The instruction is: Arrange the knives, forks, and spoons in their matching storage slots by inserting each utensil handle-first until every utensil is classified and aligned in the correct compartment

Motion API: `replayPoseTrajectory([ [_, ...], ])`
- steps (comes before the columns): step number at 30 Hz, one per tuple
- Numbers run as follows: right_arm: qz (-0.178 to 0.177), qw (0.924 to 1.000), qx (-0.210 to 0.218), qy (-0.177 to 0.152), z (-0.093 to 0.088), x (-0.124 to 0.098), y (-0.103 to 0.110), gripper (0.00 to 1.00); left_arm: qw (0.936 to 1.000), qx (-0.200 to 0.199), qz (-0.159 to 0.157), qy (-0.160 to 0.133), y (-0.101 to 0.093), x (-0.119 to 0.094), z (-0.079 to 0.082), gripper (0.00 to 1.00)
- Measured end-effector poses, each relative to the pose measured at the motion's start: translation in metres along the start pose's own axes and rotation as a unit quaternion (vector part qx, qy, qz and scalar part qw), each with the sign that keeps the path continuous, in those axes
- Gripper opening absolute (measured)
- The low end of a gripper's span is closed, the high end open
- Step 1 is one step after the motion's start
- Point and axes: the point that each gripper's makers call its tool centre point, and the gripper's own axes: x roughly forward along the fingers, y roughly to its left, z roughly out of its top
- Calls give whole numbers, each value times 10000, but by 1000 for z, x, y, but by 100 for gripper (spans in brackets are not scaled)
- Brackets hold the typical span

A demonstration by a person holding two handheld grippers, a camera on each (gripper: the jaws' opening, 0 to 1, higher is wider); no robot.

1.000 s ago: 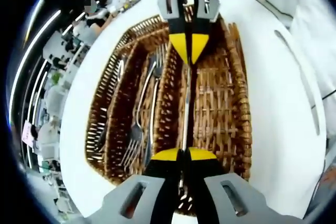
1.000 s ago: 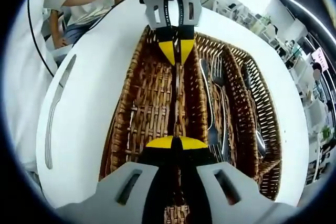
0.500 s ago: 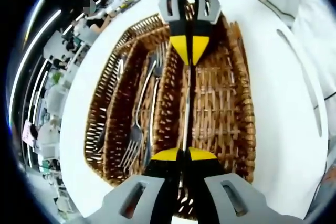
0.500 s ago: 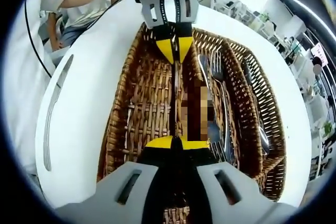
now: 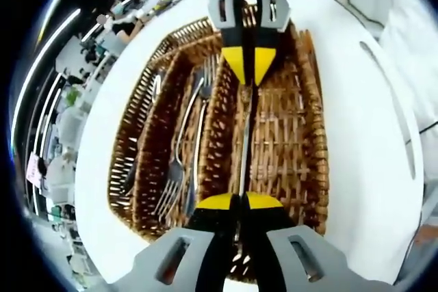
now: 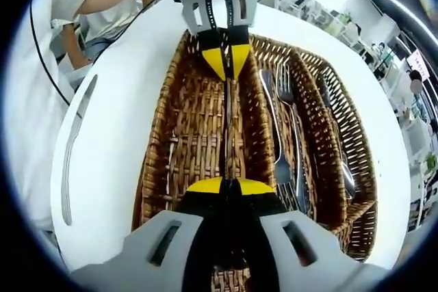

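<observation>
A silver knife (image 5: pixel 244 141) stretches lengthwise over the widest compartment of a brown wicker cutlery basket (image 5: pixel 318 135). My left gripper (image 5: pixel 237 202) is shut on its near end, and my right gripper (image 5: pixel 248 70) is shut on the far end. In the right gripper view the same knife (image 6: pixel 226 124) runs from my right gripper (image 6: pixel 229 186) up to the left gripper (image 6: pixel 226 66). Forks (image 5: pixel 185 141) lie in the middle slot; the forks (image 6: pixel 287 135) have a spoon (image 6: pixel 337 148) in the narrow slot beyond them. A second knife (image 6: pixel 72 148) lies on the table beside the basket (image 6: pixel 154 148).
The basket rests on a round white table (image 5: pixel 363 169). The loose knife (image 5: pixel 393 94) lies on it near the edge. A person in a white shirt (image 6: pixel 102 5) sits at the table's far side, with a cable beside them.
Both views have shifted only slightly. The two grippers stay shut on the knife over the wide compartment, and the cutlery in the other slots has not moved.
</observation>
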Motion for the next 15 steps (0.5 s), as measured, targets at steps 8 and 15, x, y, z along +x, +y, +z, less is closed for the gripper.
replayPoseTrajectory([
  [8,44,9999,-22,97,-2,-1,3,9,10000,29,-53,61,-3,-1,-2,5],
  [15,91,9997,-78,205,-3,-2,4,10,9999,66,-96,120,-5,-2,-3,6],
])
